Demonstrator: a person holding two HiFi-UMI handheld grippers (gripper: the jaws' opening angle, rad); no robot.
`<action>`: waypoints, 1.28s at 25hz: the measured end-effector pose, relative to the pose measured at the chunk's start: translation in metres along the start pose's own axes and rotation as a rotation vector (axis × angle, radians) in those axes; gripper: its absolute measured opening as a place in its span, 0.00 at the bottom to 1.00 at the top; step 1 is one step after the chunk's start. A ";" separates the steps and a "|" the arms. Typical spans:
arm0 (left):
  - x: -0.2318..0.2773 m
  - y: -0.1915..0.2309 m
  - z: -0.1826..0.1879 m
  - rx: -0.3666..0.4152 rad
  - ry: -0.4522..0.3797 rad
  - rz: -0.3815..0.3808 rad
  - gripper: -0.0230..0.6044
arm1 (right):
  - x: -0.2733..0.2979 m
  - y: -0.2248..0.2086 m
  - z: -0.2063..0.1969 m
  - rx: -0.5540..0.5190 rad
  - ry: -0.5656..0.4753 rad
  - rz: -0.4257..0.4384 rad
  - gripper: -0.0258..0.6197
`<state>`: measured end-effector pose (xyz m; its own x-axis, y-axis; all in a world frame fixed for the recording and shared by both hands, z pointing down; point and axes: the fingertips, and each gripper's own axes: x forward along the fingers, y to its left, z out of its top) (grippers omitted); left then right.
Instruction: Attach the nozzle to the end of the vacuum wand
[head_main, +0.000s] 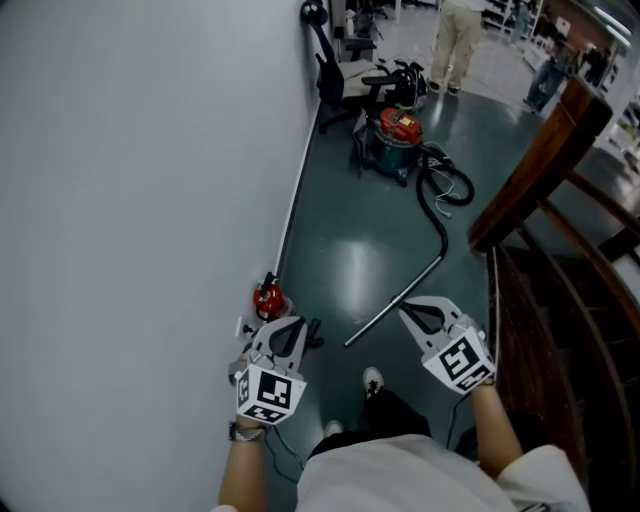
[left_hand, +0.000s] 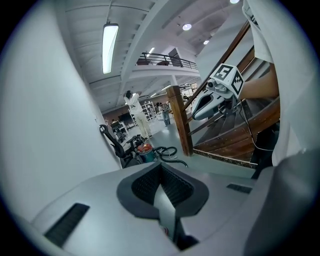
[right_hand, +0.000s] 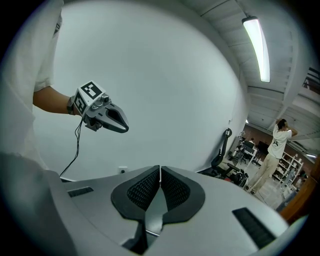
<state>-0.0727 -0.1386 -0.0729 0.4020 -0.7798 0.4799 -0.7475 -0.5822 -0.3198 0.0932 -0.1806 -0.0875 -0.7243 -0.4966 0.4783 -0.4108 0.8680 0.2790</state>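
Note:
The metal vacuum wand (head_main: 398, 298) lies slanted on the dark floor, its near end between my two grippers. A black hose (head_main: 437, 195) runs from it to the red and teal vacuum canister (head_main: 397, 136), also seen far off as the canister (left_hand: 146, 152). A small black piece (head_main: 314, 334), partly hidden, lies by my left gripper (head_main: 297, 326); I cannot tell if it is the nozzle. My left gripper (left_hand: 160, 175) is shut and holds nothing. My right gripper (head_main: 410, 311) hovers above the wand's right side, and its jaws (right_hand: 159, 174) are shut on nothing.
A white wall (head_main: 140, 200) runs along the left, with a red object (head_main: 268, 298) at its foot. A wooden stair railing (head_main: 535, 165) stands at the right. Office chairs (head_main: 335, 75) and a standing person (head_main: 455, 40) are at the far end.

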 end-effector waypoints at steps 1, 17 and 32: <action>0.003 0.001 -0.003 -0.003 0.005 0.000 0.04 | 0.004 -0.002 -0.002 0.001 0.002 0.006 0.09; 0.067 0.006 -0.072 -0.082 0.035 0.037 0.04 | 0.075 -0.017 -0.065 -0.013 0.009 0.056 0.09; 0.110 -0.008 -0.138 -0.111 0.069 0.022 0.04 | 0.130 0.000 -0.119 -0.010 0.016 0.082 0.09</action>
<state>-0.0960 -0.1879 0.0951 0.3498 -0.7723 0.5303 -0.8113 -0.5327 -0.2407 0.0648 -0.2457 0.0734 -0.7464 -0.4241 0.5129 -0.3451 0.9056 0.2466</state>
